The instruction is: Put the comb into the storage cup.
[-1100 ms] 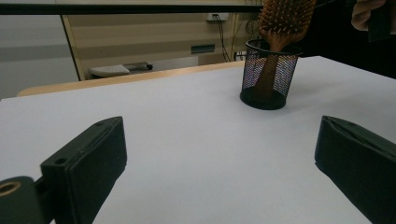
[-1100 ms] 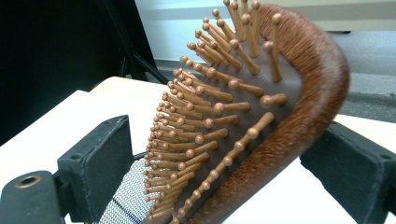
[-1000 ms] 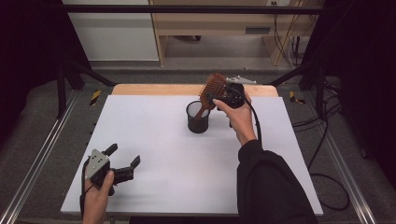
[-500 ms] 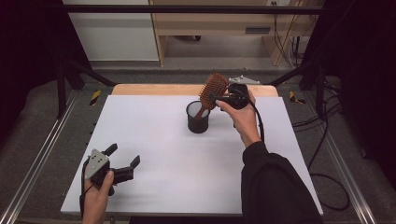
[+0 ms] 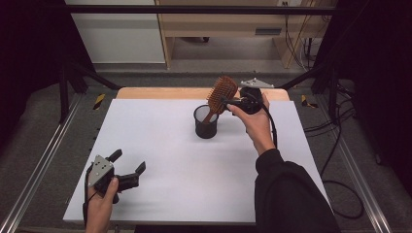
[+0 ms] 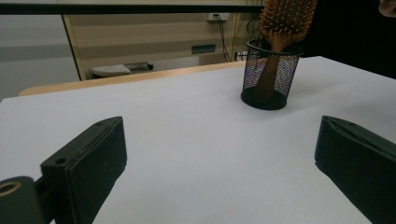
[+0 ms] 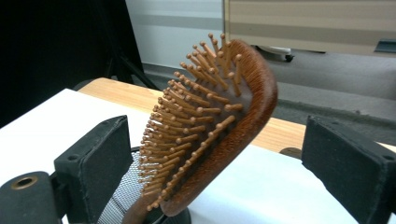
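Hairbrush (image 5: 222, 93): a wooden paddle brush is seen standing handle-down in the black mesh cup (image 5: 206, 122), with its head leaning out over the rim toward the right gripper.
Mesh cup position: it is placed on the white table (image 5: 160, 145), in the far middle part, well apart from the left gripper.
Right gripper (image 5: 232, 101): the jaws are spread wide on both sides of the brush head; in the right gripper view a gap is visible on each side, so nothing is gripped.
Left gripper (image 5: 128, 167): it is held low at the near left corner, jaws wide apart, with nothing between them.
Risk, tipping: the cup looks light and the brush is top-heavy; if one jaw is pushed against the head, the cup could probably be knocked over.
Risk, bad grip: if the jaws are closed on the bristles instead of the wooden edge, the brush may slip or turn.
Risk, lifting: the cup may be dragged up if the handle catches the mesh.
Change from earlier frame: almost none; the brush, the cup and both grippers are found in the same places.
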Motion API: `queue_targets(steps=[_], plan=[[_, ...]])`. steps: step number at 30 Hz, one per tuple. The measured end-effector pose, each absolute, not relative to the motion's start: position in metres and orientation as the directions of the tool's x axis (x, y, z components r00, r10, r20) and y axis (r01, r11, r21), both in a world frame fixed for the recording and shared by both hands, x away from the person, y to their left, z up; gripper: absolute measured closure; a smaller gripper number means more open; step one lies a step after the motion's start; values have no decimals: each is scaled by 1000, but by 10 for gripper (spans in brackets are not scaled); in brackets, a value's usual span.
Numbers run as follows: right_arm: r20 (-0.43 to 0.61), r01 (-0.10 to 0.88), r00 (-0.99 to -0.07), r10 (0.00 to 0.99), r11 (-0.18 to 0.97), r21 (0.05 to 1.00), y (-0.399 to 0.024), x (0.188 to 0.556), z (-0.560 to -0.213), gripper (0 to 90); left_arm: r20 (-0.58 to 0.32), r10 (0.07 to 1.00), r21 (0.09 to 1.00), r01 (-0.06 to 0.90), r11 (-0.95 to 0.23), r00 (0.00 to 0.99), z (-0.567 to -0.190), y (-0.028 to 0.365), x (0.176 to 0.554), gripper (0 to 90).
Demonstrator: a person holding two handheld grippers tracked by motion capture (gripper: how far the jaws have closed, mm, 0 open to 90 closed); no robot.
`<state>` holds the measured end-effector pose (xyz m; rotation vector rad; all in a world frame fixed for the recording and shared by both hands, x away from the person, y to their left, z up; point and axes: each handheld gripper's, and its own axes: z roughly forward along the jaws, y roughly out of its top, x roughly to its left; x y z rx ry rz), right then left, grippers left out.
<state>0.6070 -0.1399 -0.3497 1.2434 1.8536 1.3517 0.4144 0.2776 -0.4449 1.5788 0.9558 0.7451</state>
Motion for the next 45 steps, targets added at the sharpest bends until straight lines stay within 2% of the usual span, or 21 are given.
queue_targets(steps=[45], plan=[[90,296,-449,889,53,954,-156,587,-323,85,-26,884,978,195,-74,466,-445,280,414,21]])
